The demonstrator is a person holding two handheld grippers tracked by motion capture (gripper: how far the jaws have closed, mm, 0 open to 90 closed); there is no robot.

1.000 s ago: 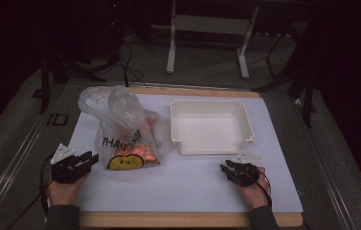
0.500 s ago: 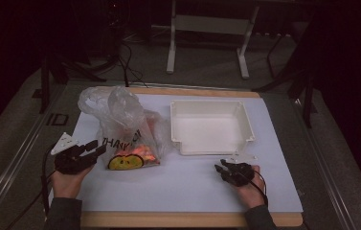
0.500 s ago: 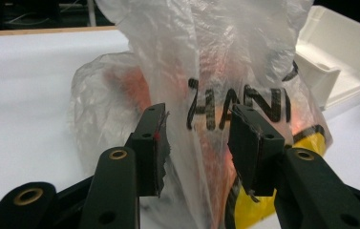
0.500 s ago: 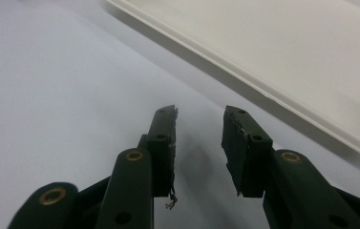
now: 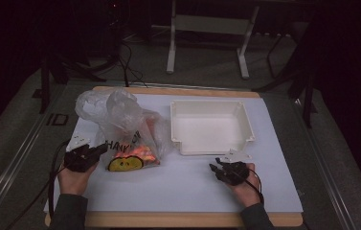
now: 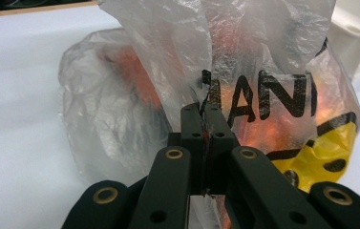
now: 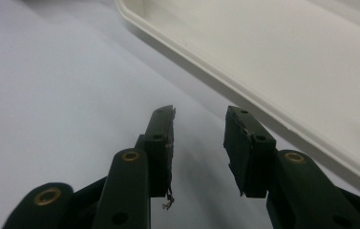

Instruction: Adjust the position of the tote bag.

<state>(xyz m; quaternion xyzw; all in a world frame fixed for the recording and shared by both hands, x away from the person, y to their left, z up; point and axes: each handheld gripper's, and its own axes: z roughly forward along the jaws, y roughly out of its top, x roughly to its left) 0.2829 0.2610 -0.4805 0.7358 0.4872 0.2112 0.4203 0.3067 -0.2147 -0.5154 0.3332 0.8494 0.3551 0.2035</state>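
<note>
A clear plastic bag [image 5: 120, 127] with black lettering, a yellow face print and orange things inside lies left of the middle of the white sheet. My left gripper [image 5: 102, 148] is at the bag's left side. In the left gripper view its jaws have just been closing and the left gripper [image 6: 205, 117] is shut on a fold of the plastic bag [image 6: 120, 95]. My right gripper [image 5: 215, 167] sits low, in front of the white tray [image 5: 211, 103]. In the right gripper view the right gripper [image 7: 199, 119] has just been opening, with nothing between its fingers, beside the tray [image 7: 192, 62].
The white sheet [image 5: 183, 191] covers a wooden table top with its edge near the person. Table legs and cables stand on the dark floor behind. Bare sheet lies between the two hands.
The left gripper moved right up to the bag and shut on its film. The right gripper shifted a little left in front of the tray and its jaws widened.
</note>
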